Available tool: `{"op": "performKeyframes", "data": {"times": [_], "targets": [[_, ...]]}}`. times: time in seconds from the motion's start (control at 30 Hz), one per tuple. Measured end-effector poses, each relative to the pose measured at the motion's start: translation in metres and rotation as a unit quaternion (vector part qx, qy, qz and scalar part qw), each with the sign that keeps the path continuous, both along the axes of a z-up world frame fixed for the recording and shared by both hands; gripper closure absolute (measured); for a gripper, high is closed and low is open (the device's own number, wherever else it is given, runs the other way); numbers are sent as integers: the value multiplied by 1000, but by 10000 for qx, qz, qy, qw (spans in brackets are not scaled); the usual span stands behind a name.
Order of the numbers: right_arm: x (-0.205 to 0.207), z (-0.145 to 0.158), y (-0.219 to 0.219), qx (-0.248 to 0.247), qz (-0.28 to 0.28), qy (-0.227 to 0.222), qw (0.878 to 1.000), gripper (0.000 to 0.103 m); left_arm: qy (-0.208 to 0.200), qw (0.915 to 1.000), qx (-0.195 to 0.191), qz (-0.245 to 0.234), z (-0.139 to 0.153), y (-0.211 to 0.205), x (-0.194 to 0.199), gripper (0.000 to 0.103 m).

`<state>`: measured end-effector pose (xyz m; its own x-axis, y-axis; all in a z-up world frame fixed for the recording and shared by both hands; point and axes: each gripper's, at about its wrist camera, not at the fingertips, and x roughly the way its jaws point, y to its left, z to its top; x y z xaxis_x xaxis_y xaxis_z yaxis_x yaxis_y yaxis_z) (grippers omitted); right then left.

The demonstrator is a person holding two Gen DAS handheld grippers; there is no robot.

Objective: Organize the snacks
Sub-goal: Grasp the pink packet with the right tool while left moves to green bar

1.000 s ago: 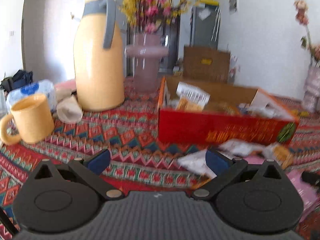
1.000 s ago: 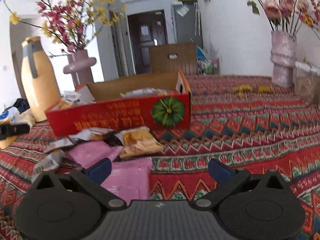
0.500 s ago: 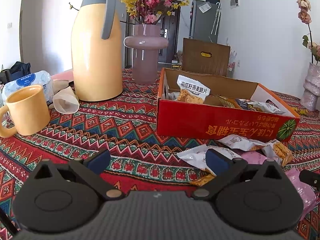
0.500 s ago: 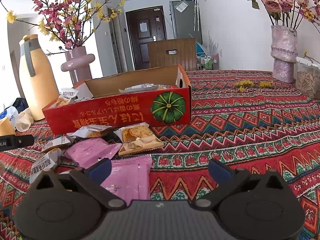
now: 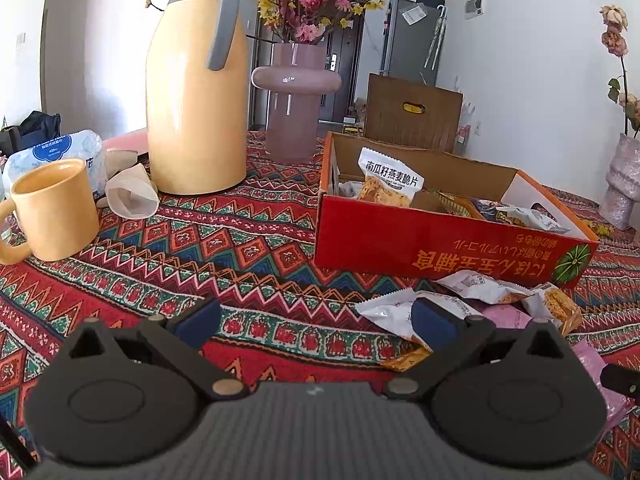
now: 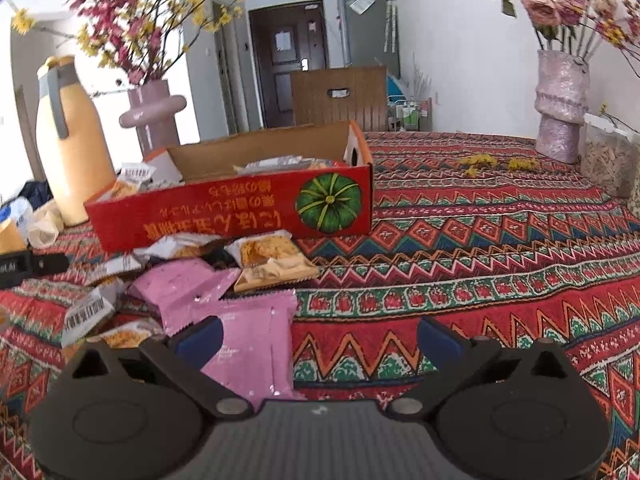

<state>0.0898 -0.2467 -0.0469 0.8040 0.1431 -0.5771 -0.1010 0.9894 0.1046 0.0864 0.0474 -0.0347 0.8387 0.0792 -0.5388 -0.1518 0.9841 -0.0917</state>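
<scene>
A red cardboard box (image 5: pixel 440 240) with a pumpkin picture stands on the patterned tablecloth and holds several snack packets; it also shows in the right wrist view (image 6: pixel 240 216). Loose packets lie in front of it: a white packet (image 5: pixel 390 310), pink packets (image 6: pixel 252 344) and a clear packet of yellow crackers (image 6: pixel 268 262). My left gripper (image 5: pixel 316 320) is open and empty, low over the cloth, left of the white packet. My right gripper (image 6: pixel 318 338) is open and empty, its left finger over a pink packet.
A yellow thermos jug (image 5: pixel 196 92), a pink vase of flowers (image 5: pixel 294 100), a yellow mug (image 5: pixel 54 210) and a paper cup (image 5: pixel 132 196) stand left of the box. A textured vase (image 6: pixel 560 108) and a clear container (image 6: pixel 608 160) stand at the far right.
Both grippers have shifted slightly and stayed open. The left view has steadied from blurred to sharp. The packets have not moved.
</scene>
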Motion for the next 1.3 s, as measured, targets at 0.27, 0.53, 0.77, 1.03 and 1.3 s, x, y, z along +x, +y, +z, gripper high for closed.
{"op": "performKeyframes", "data": {"times": [0.27, 0.53, 0.77, 1.03, 1.3], "targets": [[11, 0, 16, 18, 313, 197, 9993, 0, 25, 10000, -10, 11, -1, 1, 0, 0], [13, -9, 38, -208, 494, 378, 9978, 27, 76, 10000, -15, -10, -2, 1, 1, 0], [-3, -4, 31, -57, 423, 146, 9990, 43, 212, 9998, 32, -45, -1, -1, 1, 0], [-28, 4, 6, 328, 288, -212, 9988, 43, 610, 9970, -59, -469, 10, -18, -29, 0], [-45, 4, -10, 660, 363, -397, 9964, 42, 952, 9907, 153, -956, 9, -68, -57, 0]]}}
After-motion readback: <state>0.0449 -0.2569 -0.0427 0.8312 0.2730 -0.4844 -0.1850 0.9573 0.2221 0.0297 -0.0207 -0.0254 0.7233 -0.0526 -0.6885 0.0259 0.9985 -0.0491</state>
